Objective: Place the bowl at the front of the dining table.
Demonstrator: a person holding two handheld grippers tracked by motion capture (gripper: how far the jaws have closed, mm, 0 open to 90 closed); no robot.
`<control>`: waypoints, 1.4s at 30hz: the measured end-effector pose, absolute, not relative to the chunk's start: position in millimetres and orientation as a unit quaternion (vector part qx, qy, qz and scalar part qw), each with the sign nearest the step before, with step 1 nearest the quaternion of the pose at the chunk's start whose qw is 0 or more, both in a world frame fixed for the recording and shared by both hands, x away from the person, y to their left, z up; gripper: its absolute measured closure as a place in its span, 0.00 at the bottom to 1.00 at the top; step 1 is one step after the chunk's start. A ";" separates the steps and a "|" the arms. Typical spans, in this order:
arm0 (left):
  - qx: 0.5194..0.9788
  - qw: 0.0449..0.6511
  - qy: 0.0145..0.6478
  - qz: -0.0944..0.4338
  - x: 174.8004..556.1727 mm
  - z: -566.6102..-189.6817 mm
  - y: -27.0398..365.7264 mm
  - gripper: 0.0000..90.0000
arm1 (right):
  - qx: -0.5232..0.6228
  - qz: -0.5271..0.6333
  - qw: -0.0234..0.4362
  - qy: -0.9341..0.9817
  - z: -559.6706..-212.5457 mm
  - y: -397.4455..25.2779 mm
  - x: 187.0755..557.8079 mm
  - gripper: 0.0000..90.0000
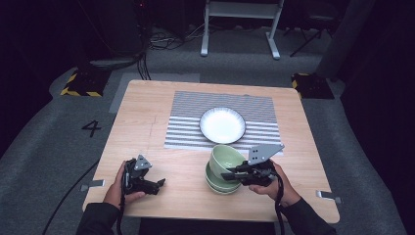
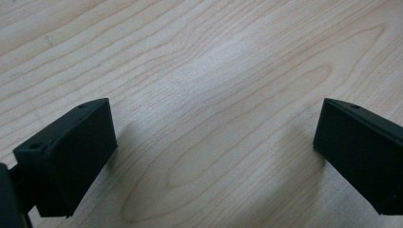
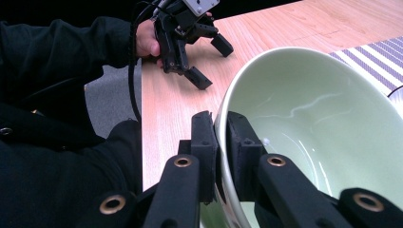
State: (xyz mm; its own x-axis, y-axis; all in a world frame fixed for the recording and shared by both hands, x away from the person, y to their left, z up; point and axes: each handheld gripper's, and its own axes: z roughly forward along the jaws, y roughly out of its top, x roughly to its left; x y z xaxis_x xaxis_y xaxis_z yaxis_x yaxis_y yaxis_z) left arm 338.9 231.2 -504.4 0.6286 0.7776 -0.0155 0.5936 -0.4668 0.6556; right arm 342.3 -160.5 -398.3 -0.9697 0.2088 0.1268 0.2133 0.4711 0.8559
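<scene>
A pale green bowl (image 1: 226, 157) is tilted above a second green bowl (image 1: 219, 183) near the table's front edge. My right gripper (image 1: 229, 175) is shut on the upper bowl's rim (image 3: 223, 142), one jaw outside the wall and one inside. The bowl's glossy inside (image 3: 313, 123) is bare. My left gripper (image 1: 160, 184) rests low over the wood at the front left, open, with nothing between its jaws; in its own view both black fingers (image 2: 71, 156) stand wide apart over bare wood. It also appears far off as the left gripper (image 3: 209, 59) in the right gripper view.
A white plate (image 1: 222, 125) sits on a grey striped placemat (image 1: 186, 122) at the middle back of the wooden table (image 1: 142, 127). Tape marks lie at both front corners. Dark sleeves reach in from the near edge. Grey floor and a metal stand lie beyond.
</scene>
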 end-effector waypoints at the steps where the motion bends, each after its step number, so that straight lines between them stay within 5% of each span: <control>1: 0.844 0.319 0.406 0.144 338.8 -504.4 231.2 0.00 | -0.123 -0.499 0.002 -0.858 -398.3 -160.5 342.3 0.92; 42: 0.844 0.319 0.406 0.144 338.9 -504.4 231.2 0.00 | -0.142 -0.519 -0.029 -0.842 -375.1 -170.2 351.2 0.92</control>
State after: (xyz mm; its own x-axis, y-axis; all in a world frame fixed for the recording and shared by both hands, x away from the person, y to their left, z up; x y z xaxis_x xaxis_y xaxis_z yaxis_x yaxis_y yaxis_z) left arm 338.9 231.2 -504.4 0.6284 0.7778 -0.0157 0.5937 -0.4664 0.6558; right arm 351.2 -170.2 -375.1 -0.9578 0.2701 0.0982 0.2092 0.4208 0.8827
